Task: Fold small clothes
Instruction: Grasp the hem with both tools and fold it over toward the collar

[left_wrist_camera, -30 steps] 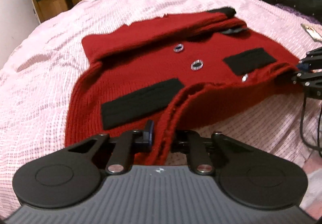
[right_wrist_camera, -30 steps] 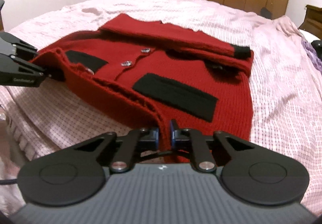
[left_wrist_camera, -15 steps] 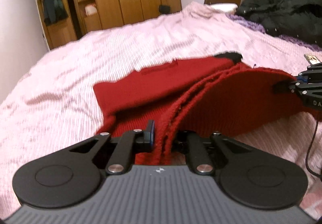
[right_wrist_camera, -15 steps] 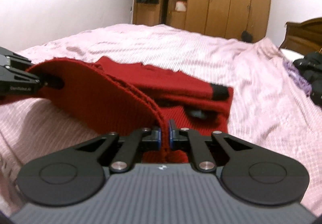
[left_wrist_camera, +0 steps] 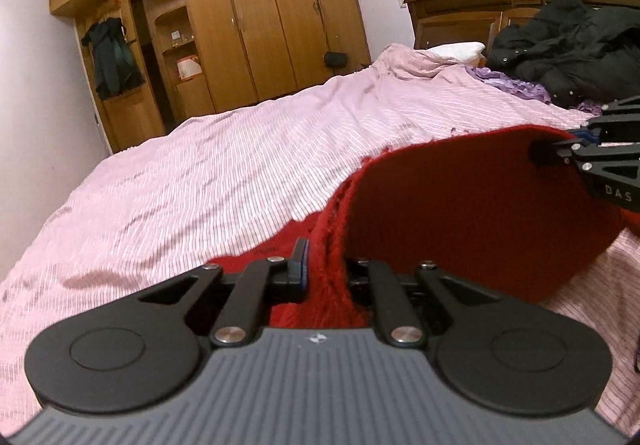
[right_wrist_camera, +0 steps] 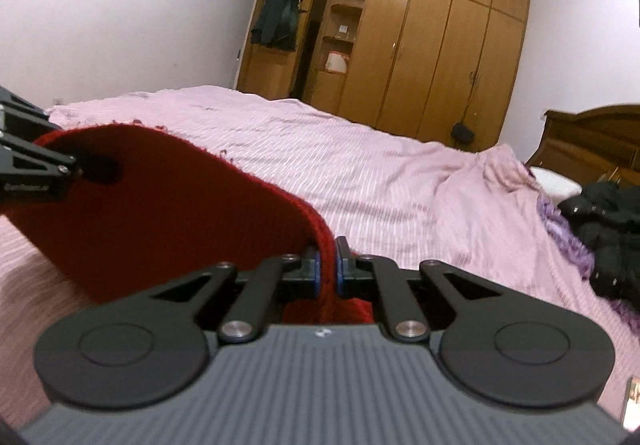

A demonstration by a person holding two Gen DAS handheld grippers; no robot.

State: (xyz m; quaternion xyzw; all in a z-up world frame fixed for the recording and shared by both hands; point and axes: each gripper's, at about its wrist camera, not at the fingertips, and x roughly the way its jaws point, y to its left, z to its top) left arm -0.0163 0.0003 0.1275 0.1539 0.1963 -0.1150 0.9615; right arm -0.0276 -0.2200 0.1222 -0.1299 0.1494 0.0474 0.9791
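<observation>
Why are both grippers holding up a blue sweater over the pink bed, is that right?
Not quite: the sweater is red, not blue, as the left wrist view shows. The left gripper and right gripper do both hold it up over the pink bed.

We hold our left gripper point(left_wrist_camera: 326, 277) tilted a little downward, its jaws drawn in tight on the red knit edge point(left_wrist_camera: 332, 245) that rises between them. Our right gripper point(right_wrist_camera: 327, 265) points much the same way, slightly below level, and its blue-faced pads point(right_wrist_camera: 314, 265) pinch the same red fabric just ahead of its body. Each tool shows in the other's camera: the right one reaches in from the left gripper's right side, the left one from the right gripper's left side, both clamped on the cloth's raised border.
</observation>
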